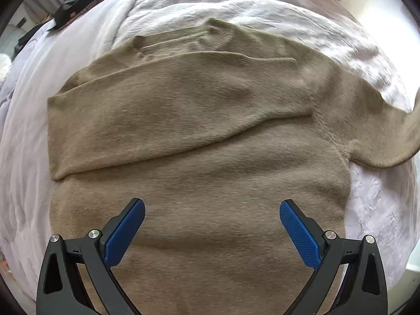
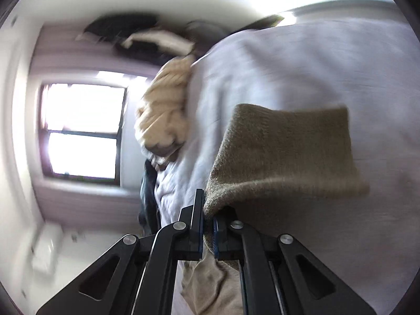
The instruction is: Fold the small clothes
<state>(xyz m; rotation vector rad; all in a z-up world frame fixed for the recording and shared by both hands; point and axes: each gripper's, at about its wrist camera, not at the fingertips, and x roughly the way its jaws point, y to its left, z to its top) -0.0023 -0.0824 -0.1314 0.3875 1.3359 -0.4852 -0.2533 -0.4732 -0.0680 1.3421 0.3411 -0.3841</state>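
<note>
Pale lilac bedding [image 1: 183,2] covers the bed, and the soft tan knitted sweater [image 1: 199,136] lies flat on it, one sleeve already folded across its chest. The left gripper [image 1: 212,211] hangs wide open and empty above the hem. At 3 o'clock the other sleeve [image 2: 283,152] is pinched tight in the right gripper [image 2: 208,223] and lifted, so that fold and the body folds are still left.
</note>
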